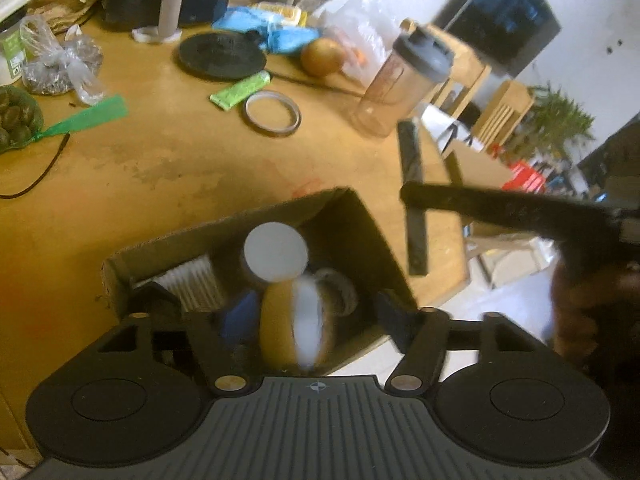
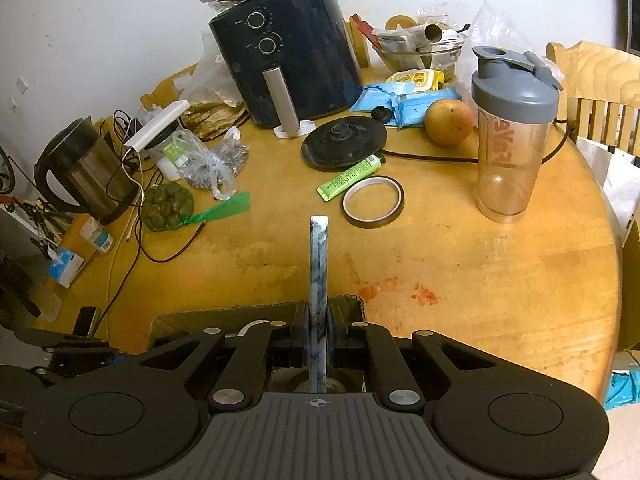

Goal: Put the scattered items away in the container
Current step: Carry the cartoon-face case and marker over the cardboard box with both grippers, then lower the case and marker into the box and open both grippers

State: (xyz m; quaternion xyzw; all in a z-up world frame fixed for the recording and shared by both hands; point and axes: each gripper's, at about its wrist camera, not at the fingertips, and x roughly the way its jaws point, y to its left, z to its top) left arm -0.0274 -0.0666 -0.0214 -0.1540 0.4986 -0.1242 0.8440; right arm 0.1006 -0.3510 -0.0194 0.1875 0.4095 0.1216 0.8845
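Jaws of the left gripper [image 1: 276, 312] stand wide apart in the left wrist view, their pads pressing on nothing. Between them, blurred, sits an orange-and-white rounded object [image 1: 290, 324] just above the cardboard box [image 1: 360, 232]. Inside the box lie a white round lid [image 1: 276, 251], a white ribbed piece [image 1: 196, 284] and something blue [image 1: 238, 316]. Beyond the box, on the round wooden table [image 1: 160, 160], are a roll of tape [image 1: 273, 113], a green tube [image 1: 240, 90], a black kettle base [image 1: 222, 55], a brown fruit [image 1: 322, 57] and a shaker bottle [image 1: 404, 84]. To the right of the box the right gripper [image 1: 414, 200] reaches in as a dark bar holding a flat dark strip [image 1: 414, 200] on edge, with a person's hand [image 1: 592, 304] behind it.

From the right wrist view, the right gripper [image 2: 318, 336] is clamped tight on a thin marbled blue-grey strip [image 2: 319, 264], which stands on edge and points away over the box's far rim [image 2: 248, 312]. Past the box the table [image 2: 480, 280] carries the tape roll [image 2: 373, 201], green tube [image 2: 349, 176], kettle base [image 2: 344, 143], fruit [image 2: 449, 122] and shaker bottle [image 2: 510, 136]. Further back stands a dark air fryer [image 2: 292, 56], and left of the box a steel kettle [image 2: 86, 168] and a net of green fruit [image 2: 168, 206].
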